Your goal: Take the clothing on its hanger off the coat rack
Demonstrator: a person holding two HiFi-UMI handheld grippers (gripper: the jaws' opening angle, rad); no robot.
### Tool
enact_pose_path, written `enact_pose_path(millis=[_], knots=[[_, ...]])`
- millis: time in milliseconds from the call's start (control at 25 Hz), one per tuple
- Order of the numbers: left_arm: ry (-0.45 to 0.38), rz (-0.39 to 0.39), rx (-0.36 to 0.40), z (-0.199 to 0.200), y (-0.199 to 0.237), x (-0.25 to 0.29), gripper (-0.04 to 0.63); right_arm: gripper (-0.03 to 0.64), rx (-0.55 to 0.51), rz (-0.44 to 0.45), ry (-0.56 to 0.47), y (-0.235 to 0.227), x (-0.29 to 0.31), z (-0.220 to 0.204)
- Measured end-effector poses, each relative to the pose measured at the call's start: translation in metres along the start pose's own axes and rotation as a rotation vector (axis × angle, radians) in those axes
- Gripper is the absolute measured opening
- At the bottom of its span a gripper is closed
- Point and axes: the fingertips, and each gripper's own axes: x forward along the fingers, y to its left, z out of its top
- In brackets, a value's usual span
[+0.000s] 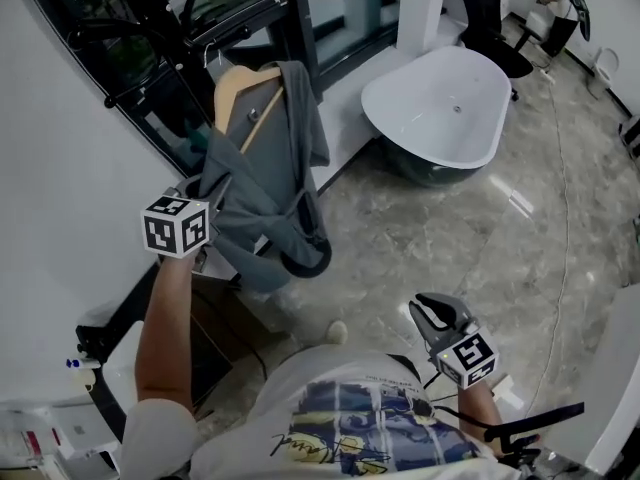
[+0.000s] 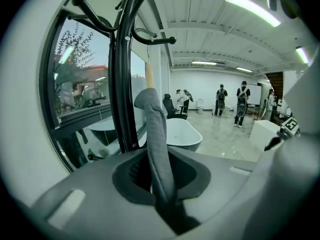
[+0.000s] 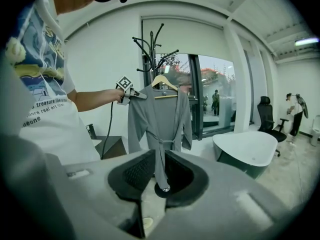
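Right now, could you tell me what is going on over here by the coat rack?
A person is working with a handheld tool in each hand. The left tool is closed on the fabric of a grey robe near its shoulder. The robe is on a wooden hanger, which appears to hang from the black coat rack. The right tool is held low by the person's waist, jaws together and empty, well away from the robe. The robe is gripped but not yet off the rack.
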Motion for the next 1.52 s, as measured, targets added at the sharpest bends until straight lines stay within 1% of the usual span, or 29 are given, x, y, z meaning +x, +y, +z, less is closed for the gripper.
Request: enact_pose_path(millis=[80,160,280,360,520,720,840,1000,1160,1240,1360,1520], knots=[[-0.014,-0.018,0.011,0.003,-0.001,-0.001,0.037,0.061,0.010,-0.016,-0.006,-0.001,0.000,0.001],[-0.033,-0.029,-0.002,0.008,-0.001,-0.002,0.011,0.061,0.017,-0.029,-0.004,-0.001,-0.001,0.001],[-0.045,-0.029,-0.031,0.009,-0.002,-0.005,0.006,0.061,0.020,-0.036,0.003,-0.002,-0.005,-0.003],[-0.049,-0.020,-0.033,0.009,-0.005,-0.007,0.005,0.061,0.020,-0.038,-0.003,-0.003,-0.009,-0.005],[-0.062,-0.023,-0.021,0.019,-0.014,-0.009,0.005,0.061,0.025,-0.031,-0.024,-0.003,-0.015,-0.008],[-0.075,-0.054,0.004,0.044,-0.027,-0.009,0.005,0.061,0.024,-0.039,-0.015,-0.007,-0.029,-0.011],[-0.082,-0.059,0.018,0.055,-0.039,-0.008,0.005,0.061,0.025,-0.041,-0.015,-0.010,-0.041,-0.017],[-0.091,-0.077,0.033,0.065,-0.066,-0.008,0.005,0.061,0.025,-0.053,-0.005,-0.014,-0.063,-0.026],[-0.104,-0.090,0.040,0.064,-0.093,-0.014,0.005,0.061,0.023,-0.065,-0.019,-0.022,-0.081,-0.034],[-0.110,-0.097,0.049,0.062,-0.109,-0.022,0.005,0.061,0.022,-0.067,-0.008,-0.026,-0.090,-0.040],[-0.118,-0.114,0.066,0.056,-0.143,-0.035,0.006,0.061,0.020,-0.056,0.000,-0.027,-0.107,-0.048],[-0.117,-0.157,0.077,0.043,-0.203,-0.051,0.006,0.061,0.012,-0.028,0.009,-0.033,-0.135,-0.059]])
